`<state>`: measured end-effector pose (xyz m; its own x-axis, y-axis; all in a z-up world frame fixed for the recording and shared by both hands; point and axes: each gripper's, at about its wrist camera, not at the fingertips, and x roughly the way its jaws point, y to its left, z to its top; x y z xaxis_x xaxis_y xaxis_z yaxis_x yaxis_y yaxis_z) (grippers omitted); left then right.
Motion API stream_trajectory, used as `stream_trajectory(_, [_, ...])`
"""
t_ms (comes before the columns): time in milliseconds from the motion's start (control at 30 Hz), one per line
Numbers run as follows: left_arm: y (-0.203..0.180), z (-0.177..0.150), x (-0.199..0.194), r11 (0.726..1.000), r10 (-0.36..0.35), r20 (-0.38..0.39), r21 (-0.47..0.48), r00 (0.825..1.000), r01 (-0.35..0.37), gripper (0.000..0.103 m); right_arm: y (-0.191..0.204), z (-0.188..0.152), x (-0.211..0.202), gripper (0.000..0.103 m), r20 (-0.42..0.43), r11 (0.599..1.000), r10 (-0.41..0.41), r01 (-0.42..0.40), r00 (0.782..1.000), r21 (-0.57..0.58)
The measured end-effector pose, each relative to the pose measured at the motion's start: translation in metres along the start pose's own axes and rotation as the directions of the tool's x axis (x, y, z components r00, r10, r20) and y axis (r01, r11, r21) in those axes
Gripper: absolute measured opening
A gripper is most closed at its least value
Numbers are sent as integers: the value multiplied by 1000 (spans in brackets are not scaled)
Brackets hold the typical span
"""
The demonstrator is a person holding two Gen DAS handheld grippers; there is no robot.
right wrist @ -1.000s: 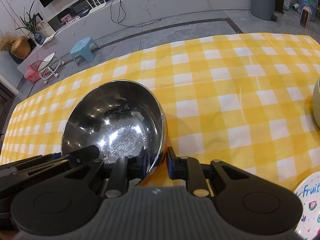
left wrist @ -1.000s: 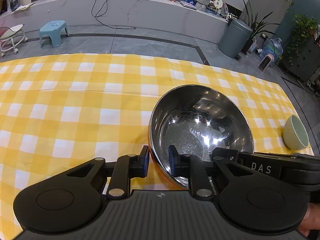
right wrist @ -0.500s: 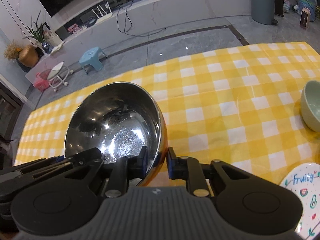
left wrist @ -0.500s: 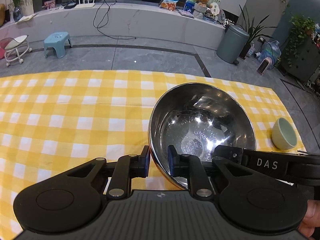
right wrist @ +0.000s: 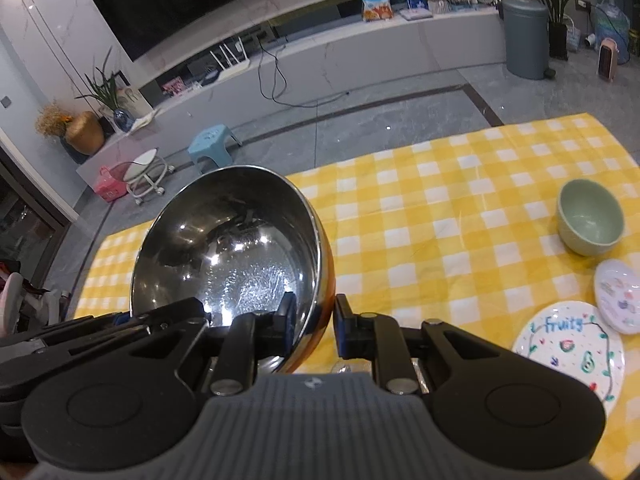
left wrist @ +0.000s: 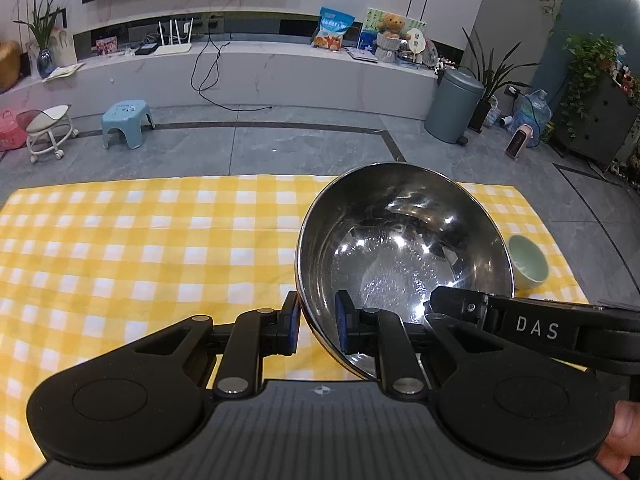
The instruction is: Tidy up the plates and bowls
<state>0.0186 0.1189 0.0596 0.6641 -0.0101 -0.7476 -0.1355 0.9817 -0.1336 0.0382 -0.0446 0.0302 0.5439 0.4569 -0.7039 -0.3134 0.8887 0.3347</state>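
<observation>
A large steel bowl (left wrist: 404, 248) (right wrist: 228, 256) with an orange outside hangs above the yellow checked cloth (left wrist: 140, 260) (right wrist: 460, 224), tilted. My left gripper (left wrist: 317, 326) is shut on its left rim, one pad inside and one outside. My right gripper (right wrist: 316, 326) is shut on its right rim the same way. Each gripper shows at the edge of the other's view. A pale green bowl (left wrist: 527, 262) (right wrist: 590, 222) stands on the cloth at the right. Two painted plates, one reading "Fruity" (right wrist: 570, 350) and a smaller one (right wrist: 618, 296), lie near it.
Grey tiled floor (left wrist: 300, 148) lies beyond the cloth's far edge. A blue stool (left wrist: 126, 122), a wheeled seat (left wrist: 50, 128) and a grey bin (left wrist: 454, 106) stand on it before a long white bench. A thumb (left wrist: 618, 440) shows at the lower right.
Both grippers have risen with the steel bowl held between them. The cloth has dropped away below, and the green bowl and the plates have come into the right wrist view.
</observation>
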Motion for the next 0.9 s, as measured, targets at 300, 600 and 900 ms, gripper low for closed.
stream_trajectory(300, [-6, -19, -40, 1000, 10, -3, -1, 1000, -10, 20, 7, -29, -51, 18, 26, 999, 34, -34, 999, -12])
stream_trajectory(600, [0, -51, -50, 1000, 0, -48, -29, 999, -2, 20, 8, -70, -68, 18, -10, 999, 38, -38, 999, -20])
stream_trajectory(900, [8, -89, -41, 1000, 8, -114, -29, 993, -12, 20, 9, -106, -56, 19, -82, 999, 19, -22, 996, -32])
